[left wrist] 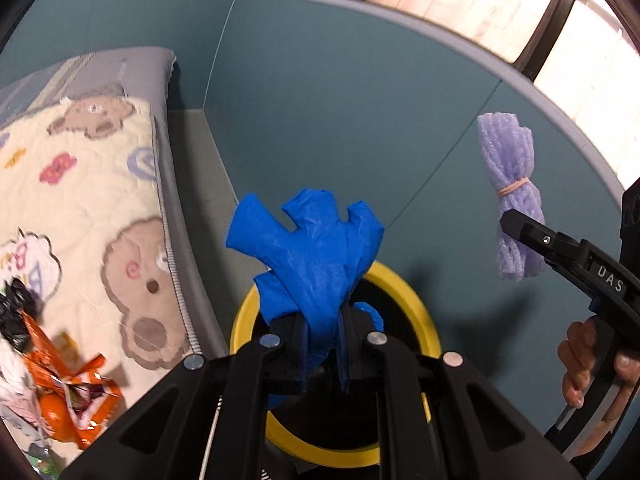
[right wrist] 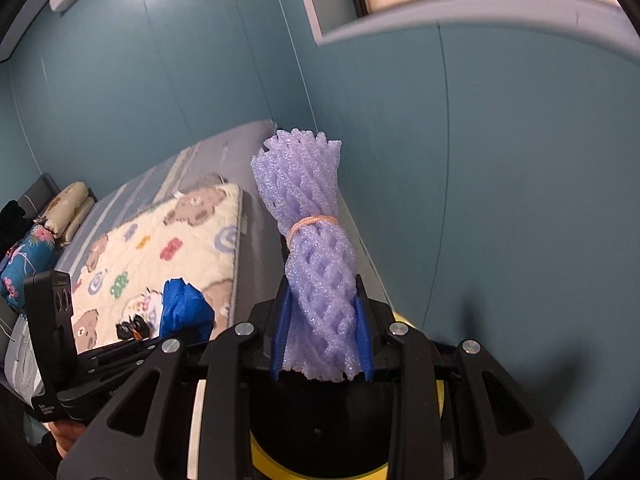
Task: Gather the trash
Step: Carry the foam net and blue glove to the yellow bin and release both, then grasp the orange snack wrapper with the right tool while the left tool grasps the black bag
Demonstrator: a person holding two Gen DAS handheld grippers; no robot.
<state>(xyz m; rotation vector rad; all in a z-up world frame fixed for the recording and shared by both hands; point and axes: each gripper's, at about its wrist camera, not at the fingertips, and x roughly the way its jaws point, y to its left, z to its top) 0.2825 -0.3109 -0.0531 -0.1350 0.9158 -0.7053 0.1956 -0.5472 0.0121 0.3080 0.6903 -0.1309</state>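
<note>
Tongs [left wrist: 324,344] [right wrist: 322,336] tilted downward over yellow-rimmed bin [left wrist: 400,280], glove [left wrist: 316,248] and foam net [right wrist: 312,248] clamped.

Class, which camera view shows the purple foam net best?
The right wrist view: the purple foam net fills the centre, clamped between the right gripper, mesh and rubber band clear. The left wrist view shows it small at the right edge, beyond the blue glove.

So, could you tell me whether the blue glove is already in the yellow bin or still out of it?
Out: the blue glove is clamped in the left gripper, above the yellow bin.
</note>
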